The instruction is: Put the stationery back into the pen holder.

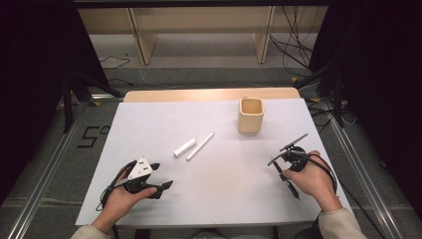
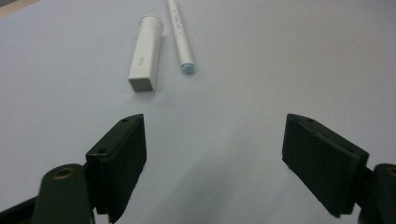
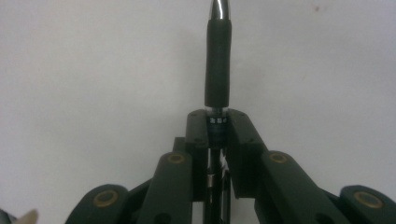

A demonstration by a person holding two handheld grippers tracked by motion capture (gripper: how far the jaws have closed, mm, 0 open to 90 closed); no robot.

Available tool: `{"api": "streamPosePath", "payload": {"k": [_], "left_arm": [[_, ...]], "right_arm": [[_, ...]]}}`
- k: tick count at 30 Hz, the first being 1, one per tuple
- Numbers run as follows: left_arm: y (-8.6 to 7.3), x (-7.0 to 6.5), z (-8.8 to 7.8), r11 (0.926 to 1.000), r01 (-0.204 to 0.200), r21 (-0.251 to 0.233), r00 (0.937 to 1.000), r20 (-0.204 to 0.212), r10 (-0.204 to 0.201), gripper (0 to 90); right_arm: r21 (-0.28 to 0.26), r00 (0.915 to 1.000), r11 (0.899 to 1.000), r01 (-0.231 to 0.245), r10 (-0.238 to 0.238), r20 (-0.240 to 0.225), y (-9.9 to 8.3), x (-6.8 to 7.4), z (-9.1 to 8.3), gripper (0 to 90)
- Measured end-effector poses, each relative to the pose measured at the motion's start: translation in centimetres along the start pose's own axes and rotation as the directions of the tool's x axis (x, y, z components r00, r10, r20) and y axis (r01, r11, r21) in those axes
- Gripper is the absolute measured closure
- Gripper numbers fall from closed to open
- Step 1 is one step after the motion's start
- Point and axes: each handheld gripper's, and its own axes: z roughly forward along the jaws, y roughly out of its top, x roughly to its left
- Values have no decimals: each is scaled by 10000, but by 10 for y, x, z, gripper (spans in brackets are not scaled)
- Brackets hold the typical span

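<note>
White paper covers the table [image 1: 149,124], and on it lie one white pen [image 1: 200,146] and, just beside it, one white cap [image 1: 184,147], with one beige cup [image 1: 250,114] farther back. One black pen [image 3: 218,65] is clamped between the jaws of the right gripper [image 3: 217,116], near the table's right edge. Left gripper [image 2: 215,154] rests near the front left, its jaws spread wide with nothing between them.
</note>
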Motion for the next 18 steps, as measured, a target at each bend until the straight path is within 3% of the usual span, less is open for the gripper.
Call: {"api": "streamPosePath", "payload": {"k": [5, 10, 18], "left_arm": [[0, 0, 0, 10000, 18, 0, 10000, 8, -18, 219], [0, 0, 0, 10000, 13, 5, 10000, 17, -13, 219], [0, 0, 0, 10000, 15, 24, 10000, 9, -15, 220]], "right_arm": [[-722, 10000, 9973, -98, 96, -22, 1, -1, -4, 803], [-1549, 9997, 9876, -241, 232, -75, 2, -2, -6, 802], [-2841, 9991, 9579, -404, 423, 8, 3, -3, -12, 803]]}}
